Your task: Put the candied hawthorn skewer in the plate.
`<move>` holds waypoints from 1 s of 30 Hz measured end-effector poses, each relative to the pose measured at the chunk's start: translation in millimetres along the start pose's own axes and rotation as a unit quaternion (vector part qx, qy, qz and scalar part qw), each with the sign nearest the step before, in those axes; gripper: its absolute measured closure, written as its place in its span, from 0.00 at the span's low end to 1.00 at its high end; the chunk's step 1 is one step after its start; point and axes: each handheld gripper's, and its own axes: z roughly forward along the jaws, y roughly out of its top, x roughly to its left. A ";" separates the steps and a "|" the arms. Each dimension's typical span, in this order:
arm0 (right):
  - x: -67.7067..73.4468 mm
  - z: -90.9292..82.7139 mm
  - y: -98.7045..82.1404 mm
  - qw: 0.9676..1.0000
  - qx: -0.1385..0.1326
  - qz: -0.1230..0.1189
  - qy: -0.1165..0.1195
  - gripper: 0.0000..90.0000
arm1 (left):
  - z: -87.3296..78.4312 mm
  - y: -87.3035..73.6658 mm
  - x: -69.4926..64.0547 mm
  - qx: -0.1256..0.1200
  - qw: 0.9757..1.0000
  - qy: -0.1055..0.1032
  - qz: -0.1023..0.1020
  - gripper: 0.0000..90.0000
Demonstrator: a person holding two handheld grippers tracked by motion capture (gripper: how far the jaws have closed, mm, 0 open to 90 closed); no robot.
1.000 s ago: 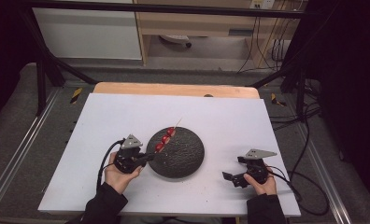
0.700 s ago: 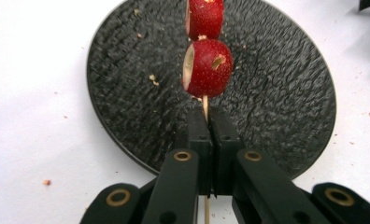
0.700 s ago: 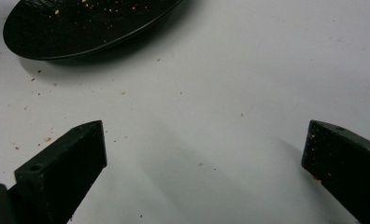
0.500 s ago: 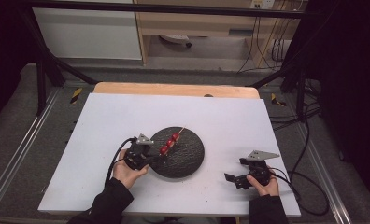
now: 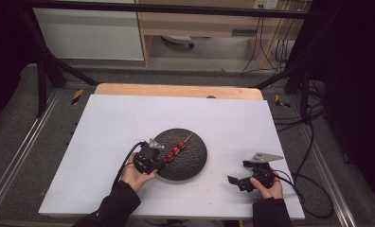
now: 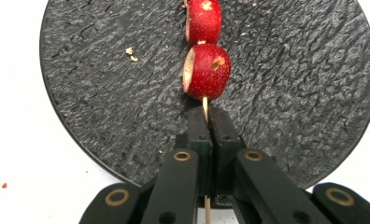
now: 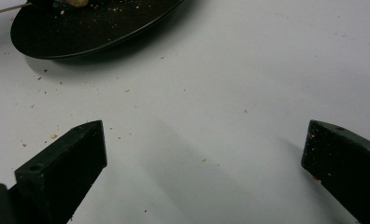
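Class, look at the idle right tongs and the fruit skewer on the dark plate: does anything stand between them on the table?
Nothing visible does. The right tongs rest open on bare white table, with scattered crumbs between them and the plate. The skewer is already clamped in the left tongs.

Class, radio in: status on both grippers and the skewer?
Left gripper shut on skewer, over plate. Right gripper open, idle. Nothing in the way.

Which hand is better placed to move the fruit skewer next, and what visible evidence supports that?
Left. The left gripper is shut on the skewer over the black plate, just below the red fruit. The right gripper rests open on the white table, beside the plate.
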 end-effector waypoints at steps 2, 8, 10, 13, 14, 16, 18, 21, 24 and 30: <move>-0.1 0.1 0.0 1.000 0.000 0.000 0.000 0.01 | 0.1 0.0 0.0 0.000 1.000 0.000 -0.001 0.98; 0.3 0.2 -0.2 1.000 -0.002 0.000 -0.002 0.01 | -0.6 -2.3 0.8 -0.008 1.000 0.001 0.001 0.97; 0.2 0.2 -0.2 1.000 0.000 0.000 -0.002 0.01 | -2.8 -4.3 2.5 -0.017 1.000 -0.003 0.003 0.93; 0.2 0.2 -0.2 1.000 0.000 0.000 -0.003 0.01 | -9.3 -8.4 6.3 -0.035 0.999 -0.006 0.006 0.83; 0.3 0.3 -0.2 1.000 -0.001 0.000 -0.003 0.01 | -12.0 -10.0 8.1 -0.041 0.999 -0.010 0.006 0.79; 0.3 0.3 -0.2 1.000 -0.001 0.001 -0.003 0.01 | -17.8 -13.3 12.6 -0.046 0.999 -0.017 0.012 0.70; 0.3 0.3 -0.2 1.000 -0.001 0.001 -0.004 0.01 | -24.0 -17.4 16.9 -0.051 0.998 -0.023 0.016 0.62; 0.6 -0.1 -0.3 1.000 0.001 0.002 -0.005 0.01 | -33.1 -24.6 23.7 -0.059 0.998 -0.026 0.014 0.52; 0.6 0.1 -0.4 1.000 0.002 0.003 -0.005 0.01 | -41.8 -31.8 31.9 -0.064 0.998 -0.022 0.013 0.43; 0.6 0.1 -0.5 1.000 0.002 0.003 -0.005 0.01 | -56.2 -49.0 50.8 -0.083 0.996 -0.027 0.003 0.21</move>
